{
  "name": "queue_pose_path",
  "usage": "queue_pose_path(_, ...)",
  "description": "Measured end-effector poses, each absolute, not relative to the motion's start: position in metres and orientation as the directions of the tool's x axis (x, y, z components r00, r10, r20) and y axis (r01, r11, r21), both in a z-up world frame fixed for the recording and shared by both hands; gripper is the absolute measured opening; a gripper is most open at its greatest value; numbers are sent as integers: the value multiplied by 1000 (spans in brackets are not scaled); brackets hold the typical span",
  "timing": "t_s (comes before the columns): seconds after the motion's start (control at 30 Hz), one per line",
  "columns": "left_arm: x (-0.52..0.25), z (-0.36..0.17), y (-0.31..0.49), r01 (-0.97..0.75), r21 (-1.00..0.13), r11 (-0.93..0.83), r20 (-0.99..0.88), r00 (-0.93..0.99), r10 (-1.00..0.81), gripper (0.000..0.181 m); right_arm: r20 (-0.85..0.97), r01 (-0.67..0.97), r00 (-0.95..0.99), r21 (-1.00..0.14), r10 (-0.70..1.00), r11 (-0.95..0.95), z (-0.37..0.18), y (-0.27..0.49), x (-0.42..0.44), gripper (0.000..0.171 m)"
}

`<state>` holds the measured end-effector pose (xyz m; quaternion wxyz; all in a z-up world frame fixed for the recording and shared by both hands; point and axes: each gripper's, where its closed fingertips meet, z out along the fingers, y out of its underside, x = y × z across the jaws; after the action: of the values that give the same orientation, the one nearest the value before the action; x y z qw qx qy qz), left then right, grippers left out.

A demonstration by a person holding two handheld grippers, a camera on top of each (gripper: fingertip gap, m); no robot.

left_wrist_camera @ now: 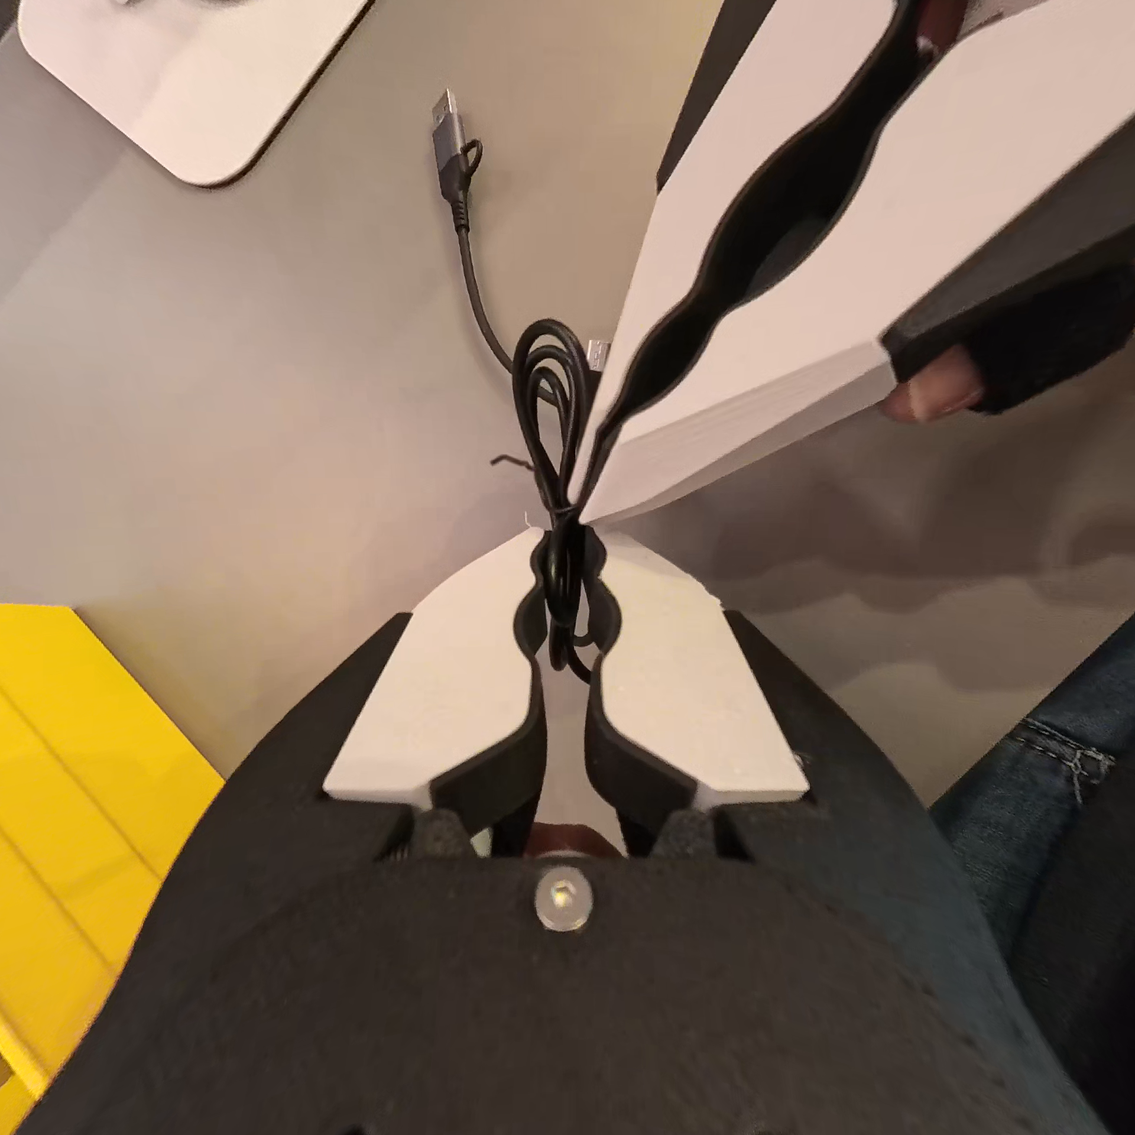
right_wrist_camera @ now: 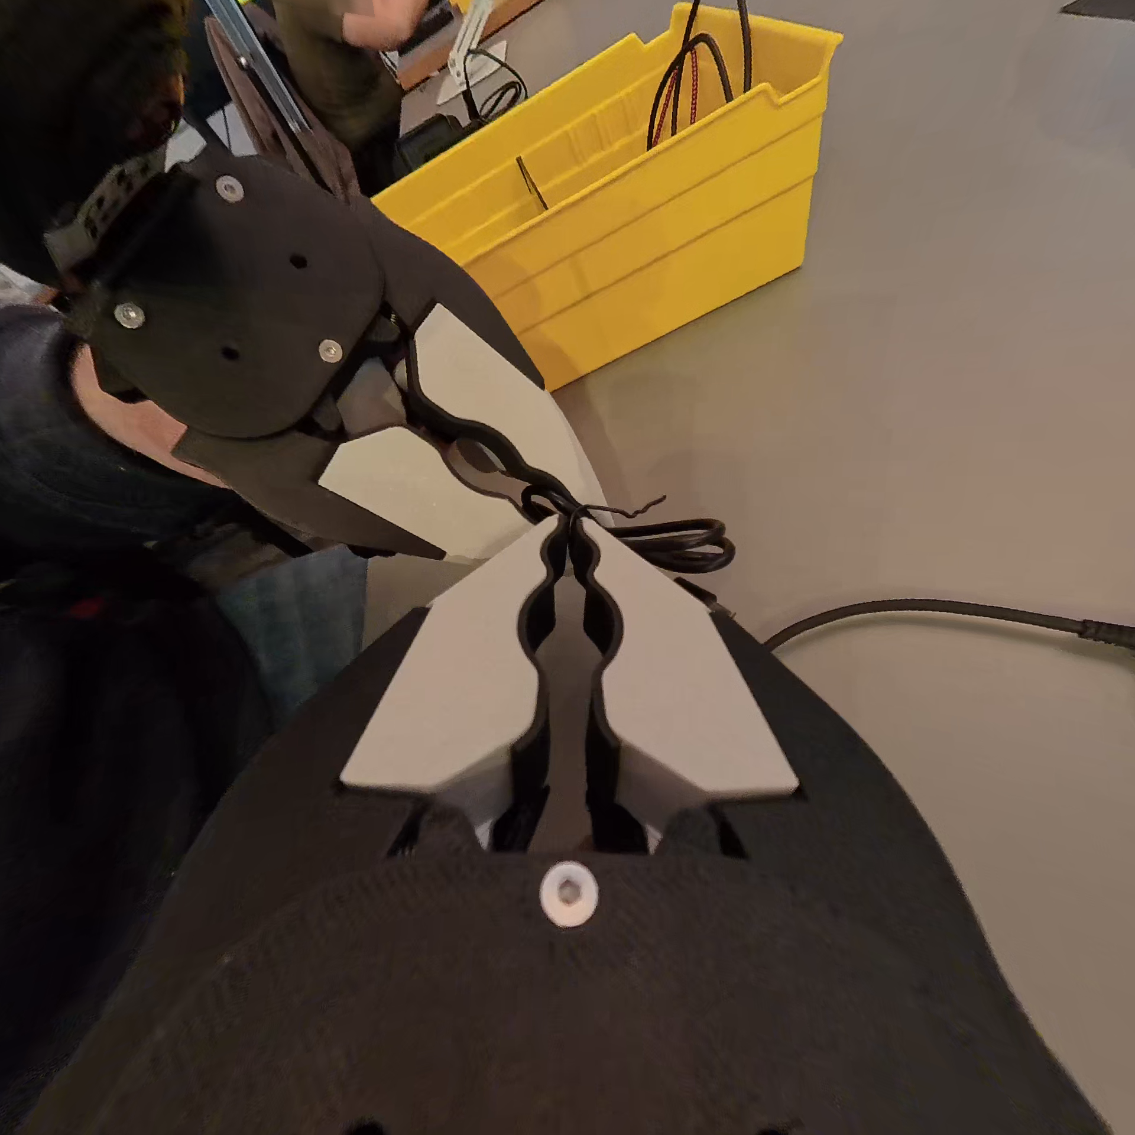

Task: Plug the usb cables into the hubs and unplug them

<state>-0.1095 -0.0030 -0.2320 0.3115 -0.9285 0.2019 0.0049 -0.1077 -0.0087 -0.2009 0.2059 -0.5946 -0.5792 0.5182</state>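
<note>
Coiled black USB cable (left_wrist_camera: 556, 442) hangs above the grey table (left_wrist_camera: 245, 368), the left gripper (left_wrist_camera: 568, 540) clamped tight on its bundle. The right gripper (right_wrist_camera: 568, 528) pinches the twist tie (right_wrist_camera: 620, 510) at the knot, fingers nearly closed. Yellow bin (right_wrist_camera: 645, 245) sits behind.

Left tongs (left_wrist_camera: 565, 546) pinched closed, right tongs (right_wrist_camera: 568, 528) pinched closed, tips nearly touching
</note>
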Motion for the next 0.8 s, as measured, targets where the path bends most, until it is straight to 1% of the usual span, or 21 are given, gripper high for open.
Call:
queue_pose_path(0.03,-109,-232,-3,-377,-577,-724,-132,918,-373,8,-364,478,-209,-848,908,-229,-201,-9,-108,0)
queue_pose_path(0.17,-108,-231,-2,-367,-579,-728,-112,921,-374,7,-330,482,-211,-854,920,-195,-200,-8,-107,4)
queue_pose_path(0.3,-106,-230,-2,-351,-585,-731,-81,922,-378,7,-301,480,-223,-862,927,-164,-199,-6,-105,2)
queue_pose_path(0.4,-107,-229,-2,-345,-588,-732,-74,924,-376,7,-293,472,-223,-867,930,-160,-196,-3,-103,5)
queue_pose_path(0.53,-106,-226,-2,-339,-593,-730,-60,923,-380,7,-276,448,-229,-881,933,-150,-186,2,-97,13)
queue_pose_path(0.63,-106,-222,-2,-334,-599,-728,-48,922,-383,7,-278,437,-261,-888,925,-143,-178,2,-88,27)
queue_pose_path(0.8,-110,-207,-1,-305,-623,-721,-12,924,-381,7,-220,419,-301,-905,928,-79,-173,-1,-70,35)
